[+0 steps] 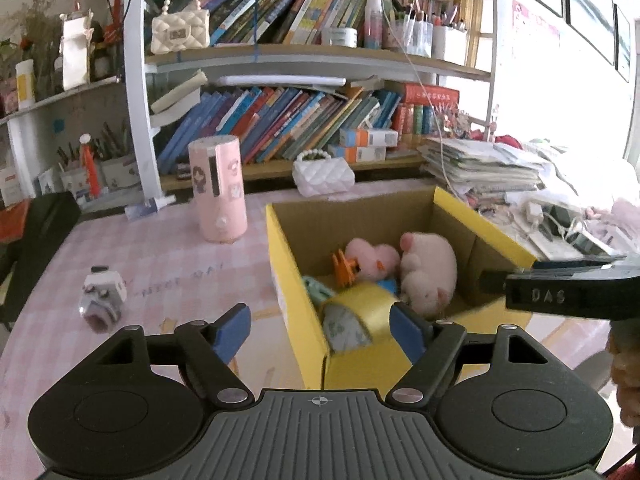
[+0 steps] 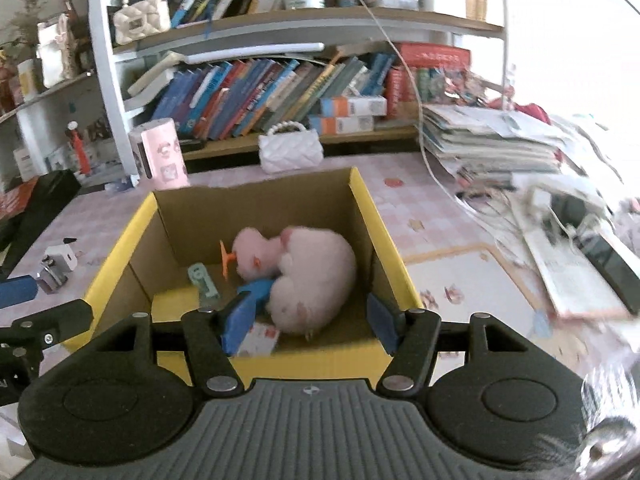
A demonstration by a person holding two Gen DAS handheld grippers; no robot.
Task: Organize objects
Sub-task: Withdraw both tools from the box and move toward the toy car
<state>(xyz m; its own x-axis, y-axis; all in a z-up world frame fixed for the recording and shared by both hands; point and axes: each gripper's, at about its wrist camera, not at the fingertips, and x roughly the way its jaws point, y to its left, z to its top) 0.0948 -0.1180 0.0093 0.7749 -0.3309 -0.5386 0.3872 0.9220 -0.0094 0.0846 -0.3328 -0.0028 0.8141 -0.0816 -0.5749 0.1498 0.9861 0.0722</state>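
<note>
A yellow cardboard box [image 1: 298, 312] stands open on the pink checked table. It holds a pink plush pig [image 1: 430, 272], a second smaller pink plush [image 1: 370, 258], an orange clip [image 1: 344, 268] and a teal item [image 1: 316, 286]. A yellow tape roll [image 1: 360, 314] rests at the box's near rim, between my left gripper's [image 1: 320, 330] open blue pads, loose. My right gripper [image 2: 310, 324] is open and empty over the box's near wall [image 2: 320, 360], above the plush pig [image 2: 316, 276]. It also shows at the right of the left wrist view [image 1: 560, 292].
A small white and grey gadget [image 1: 102, 294] lies on the table to the left. A pink cylinder [image 1: 220, 188] and a white quilted purse [image 1: 323, 176] stand behind the box. Stacked papers [image 1: 484, 168] and a cluttered pile fill the right. A bookshelf [image 1: 280, 120] lines the back.
</note>
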